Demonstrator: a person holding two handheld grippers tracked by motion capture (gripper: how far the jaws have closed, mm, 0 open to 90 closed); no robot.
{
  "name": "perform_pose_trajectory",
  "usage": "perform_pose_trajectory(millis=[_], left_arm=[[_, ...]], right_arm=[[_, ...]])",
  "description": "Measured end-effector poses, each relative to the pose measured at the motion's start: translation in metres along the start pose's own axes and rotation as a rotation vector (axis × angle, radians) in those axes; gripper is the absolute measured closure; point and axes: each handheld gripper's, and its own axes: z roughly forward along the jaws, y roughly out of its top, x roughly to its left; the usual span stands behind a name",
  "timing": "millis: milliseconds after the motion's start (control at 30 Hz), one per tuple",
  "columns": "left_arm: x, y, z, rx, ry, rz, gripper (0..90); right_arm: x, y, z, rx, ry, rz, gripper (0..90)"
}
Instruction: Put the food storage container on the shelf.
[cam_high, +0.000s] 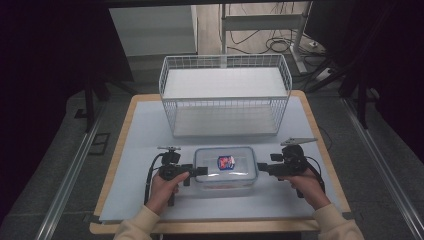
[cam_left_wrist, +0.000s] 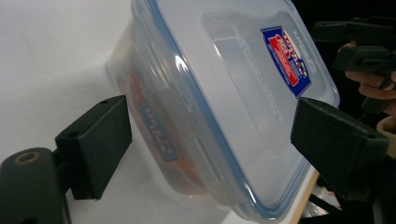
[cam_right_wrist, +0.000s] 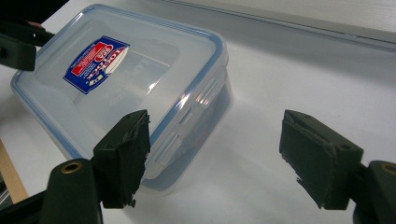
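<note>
A clear plastic box (cam_high: 225, 166) with a blue-rimmed lid and a red and blue label lies on the white mat, in front of the basket. My left gripper (cam_high: 202, 171) is at its left end and my right gripper (cam_high: 260, 167) at its right end. In the left gripper view the jaws stand wide with the box (cam_left_wrist: 224, 93) between them, and neither pad (cam_left_wrist: 95, 144) presses on it. Something orange shows through its side wall. In the right gripper view the jaws are open, with one pad (cam_right_wrist: 123, 156) by the box's (cam_right_wrist: 126, 79) near corner and the other over bare mat.
A white wire basket (cam_high: 225, 95) stands at the back of the table, with nothing in it. The white mat (cam_high: 145, 135) covers a wooden table top. Beyond the table lie a dark floor, metal rails and cables.
</note>
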Motion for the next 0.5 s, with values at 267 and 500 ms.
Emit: perform_pose_trajectory(millis=[267,500], left_arm=[[-0.0029,-0.0020,0.0027,0.005,-0.014,0.000,19.1],[-0.0013,-0.0018,0.0011,0.003,-0.016,-0.001,22.4]], right_arm=[[0.0007,-0.0001,0.0014,0.004,0.007,-0.004,25.1],[0.0016,0.0032,0.0049,0.011,0.054,0.025,25.9]])
